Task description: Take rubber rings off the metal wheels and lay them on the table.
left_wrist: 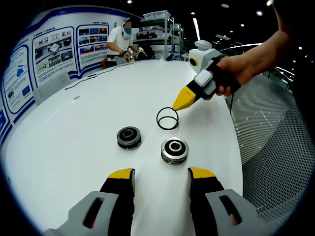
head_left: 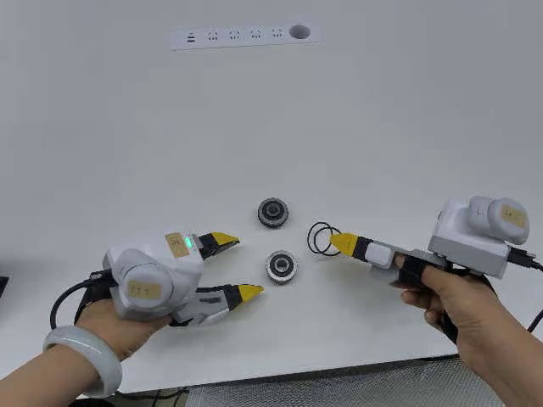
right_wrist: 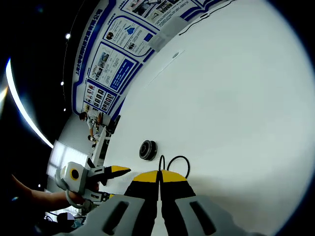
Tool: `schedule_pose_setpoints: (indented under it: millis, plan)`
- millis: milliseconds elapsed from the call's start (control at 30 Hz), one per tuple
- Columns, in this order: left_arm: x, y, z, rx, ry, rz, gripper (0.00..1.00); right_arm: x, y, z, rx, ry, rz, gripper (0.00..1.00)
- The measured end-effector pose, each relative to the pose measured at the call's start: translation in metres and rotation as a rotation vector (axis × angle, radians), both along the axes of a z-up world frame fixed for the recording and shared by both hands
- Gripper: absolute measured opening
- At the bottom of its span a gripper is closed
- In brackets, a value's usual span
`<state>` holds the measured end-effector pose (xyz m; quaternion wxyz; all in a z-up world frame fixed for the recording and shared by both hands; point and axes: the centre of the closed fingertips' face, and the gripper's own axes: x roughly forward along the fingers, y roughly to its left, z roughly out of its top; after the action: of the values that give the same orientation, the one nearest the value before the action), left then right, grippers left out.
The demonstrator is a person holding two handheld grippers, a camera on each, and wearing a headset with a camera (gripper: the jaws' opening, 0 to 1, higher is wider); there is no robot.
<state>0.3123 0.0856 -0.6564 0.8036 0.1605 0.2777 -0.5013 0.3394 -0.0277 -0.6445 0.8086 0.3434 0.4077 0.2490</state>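
In the right gripper view, the pressed-together yellow tips of the right gripper (right_wrist: 159, 173) covered the near ends of the rubber rings (right_wrist: 178, 157), so we could not tell whether a ring was pinched. In the head view, the far metal wheel (head_left: 273, 212) and the near metal wheel (head_left: 281, 266) were too small for us to judge their grooves. The wall posters (left_wrist: 54, 49) were unreadable.

Rings (head_left: 321, 238) lie right of wheels (head_left: 273, 212) (on table (head_left: 127, 127)).
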Motion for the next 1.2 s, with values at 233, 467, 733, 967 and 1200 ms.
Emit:
schedule_pose_setpoints:
  millis: [233, 467, 733, 967, 1200]
  plan:
    - [0.000, 0.001, -0.001, 0.002, 0.005, 0.003, 0.44, 0.001, -0.008, -0.011, -0.063, 0.009, -0.014, 0.02]
    - [0.001, 0.002, 0.000, 0.001, 0.005, 0.007, 0.44, -0.001, -0.009, -0.013, -0.135, -0.030, 0.028, 0.10]
    - [0.003, 0.002, 0.000, 0.002, 0.001, 0.011, 0.43, 0.005, -0.013, -0.012, -0.184, -0.066, 0.043, 0.17]
    - [0.018, 0.003, 0.008, -0.017, -0.015, 0.043, 0.41, 0.013, -0.004, -0.007, -0.162, -0.079, 0.059, 0.17]
    - [0.033, -0.002, 0.015, -0.026, -0.035, 0.054, 0.39, 0.016, 0.008, -0.004, -0.145, -0.084, 0.082, 0.16]
